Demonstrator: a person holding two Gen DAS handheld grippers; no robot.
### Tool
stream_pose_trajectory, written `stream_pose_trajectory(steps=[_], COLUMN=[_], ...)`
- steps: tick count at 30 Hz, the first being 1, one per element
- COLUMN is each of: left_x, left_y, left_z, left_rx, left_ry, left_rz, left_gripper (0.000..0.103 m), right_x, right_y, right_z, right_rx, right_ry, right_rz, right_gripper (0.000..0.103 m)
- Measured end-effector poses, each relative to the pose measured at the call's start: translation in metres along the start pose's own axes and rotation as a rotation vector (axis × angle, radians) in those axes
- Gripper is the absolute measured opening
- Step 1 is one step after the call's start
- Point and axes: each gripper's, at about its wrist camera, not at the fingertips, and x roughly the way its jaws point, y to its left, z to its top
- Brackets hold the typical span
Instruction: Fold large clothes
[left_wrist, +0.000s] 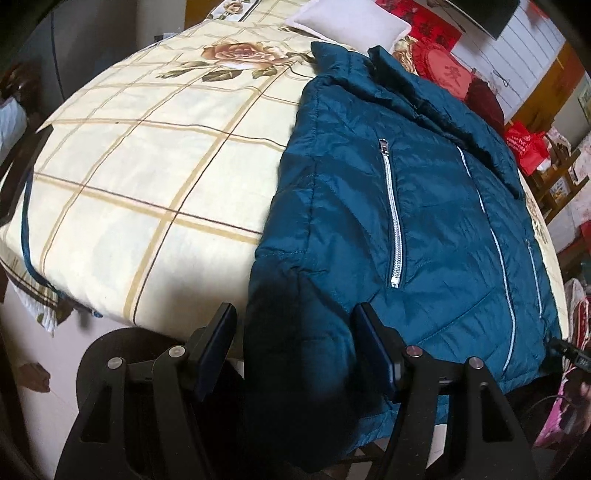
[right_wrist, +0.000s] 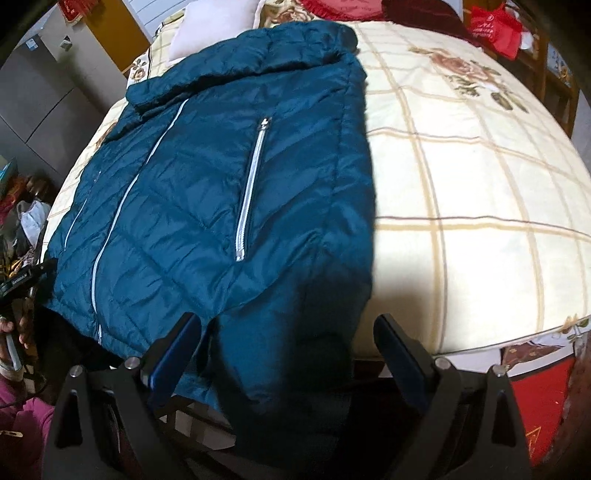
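Observation:
A teal quilted jacket (left_wrist: 406, 206) with silver zips lies front up on the bed, collar at the far end, hem hanging over the near edge. It also shows in the right wrist view (right_wrist: 207, 184). My left gripper (left_wrist: 295, 325) is open, its fingers either side of the jacket's dark left sleeve end (left_wrist: 295, 369), which hangs off the bed. My right gripper (right_wrist: 288, 332) is open, its fingers either side of the right sleeve end (right_wrist: 295, 369). Neither is closed on the cloth.
The bed has a cream checked sheet with rose prints (left_wrist: 147, 166) (right_wrist: 461, 203). A white pillow (left_wrist: 351, 22) and red cushions (left_wrist: 443, 66) lie at the head. A red bag (left_wrist: 524, 144) and clutter stand beside the bed. A round dark stool (left_wrist: 122, 354) is below the edge.

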Motion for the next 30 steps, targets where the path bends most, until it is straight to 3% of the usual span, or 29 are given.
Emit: stream_pose_trajectory(steps=[6, 23, 30], left_x=[0.003, 0.010, 0.013], left_y=[-0.005, -0.022, -0.026], left_z=[-0.002, 0.002, 0.003], left_rx=[0.032, 0.115, 0.121], left_ry=[0.003, 0.029, 0.049], left_rz=[0.008, 0.032, 0.063], left_gripper=[0.097, 0.098, 0.099], right_x=[0.008, 0.014, 0.006], right_y=[0.002, 0.021, 0.011], right_z=[0.000, -0.008, -0.012], right_rx=[0.019, -0.100, -0.079], right_ry=[0.015, -0.059, -0.125], right_rz=[0.067, -0.029, 0.027], right_gripper=[0.097, 0.098, 0.086])
